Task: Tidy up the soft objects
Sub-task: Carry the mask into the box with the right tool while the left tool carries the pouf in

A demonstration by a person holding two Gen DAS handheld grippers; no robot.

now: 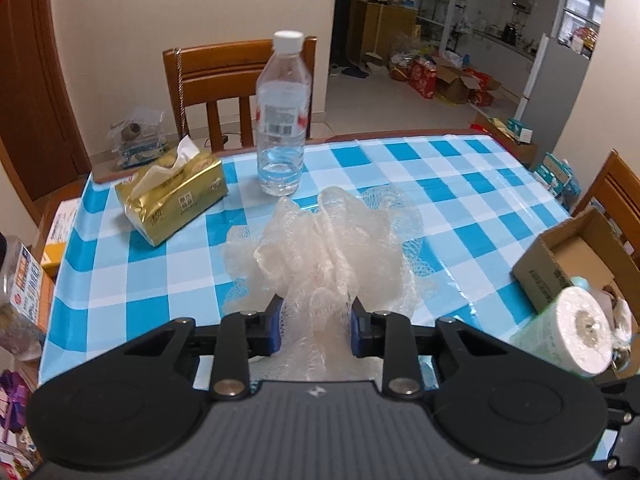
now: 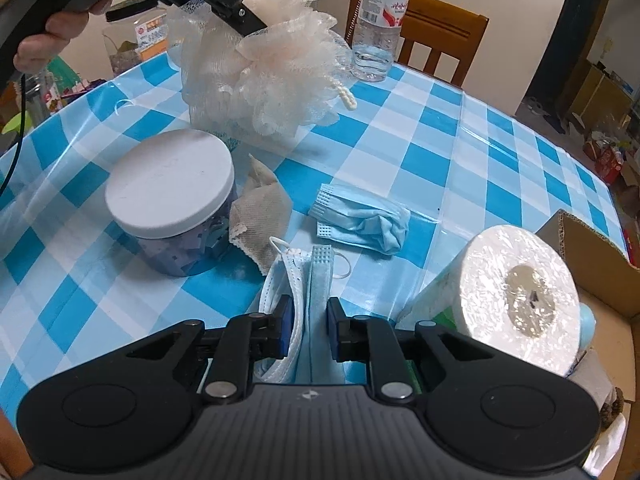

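My left gripper (image 1: 316,320) is shut on a white mesh bath pouf (image 1: 320,248), which bulges out ahead of the jaws above the checked tablecloth. The right wrist view shows that pouf (image 2: 272,64) hanging from the left gripper (image 2: 250,24), raised off the table at the far side. My right gripper (image 2: 310,320) is shut on a light blue face mask (image 2: 316,276), whose ear loops trail beside the jaws. A second, crumpled blue mask (image 2: 360,220) and a beige cloth (image 2: 260,208) lie on the table just beyond.
A white-lidded jar (image 2: 172,200) stands left of the cloth. A gold tissue pack (image 1: 176,196) and a water bottle (image 1: 282,120) stand at the table's far side. At the right edge, a toilet roll (image 2: 516,296) sits by an open cardboard box (image 2: 592,256). Wooden chairs (image 1: 224,80) border the table.
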